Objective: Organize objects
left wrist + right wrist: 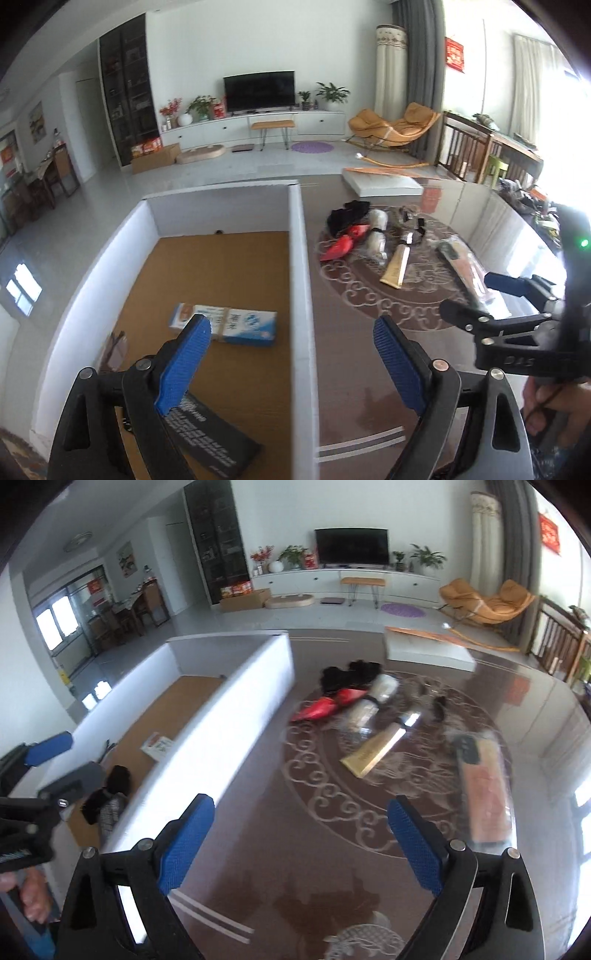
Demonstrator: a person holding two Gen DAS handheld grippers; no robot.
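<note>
**A:** So where's everything sitting? The white-walled box (297,258) is taking up the left side of the brown table (354,369), and its right wall is running from near to far. A blue-and-white packet (236,325) and a black printed packet (210,435) are lying inside on the box floor.

**B:** Yeah, and the near strip of table right of that wall is lying bare. The pile is waiting farther off: red pouches (328,703), a gold tube (373,753), a long clear pack (484,786) at the right.

**A:** Grippers?

**B:** The left gripper (291,354) is straddling the box wall, jaws gaping wide, gripping nothing. The right gripper (301,843) is hovering over bare table, equally wide, touching nothing.
</note>
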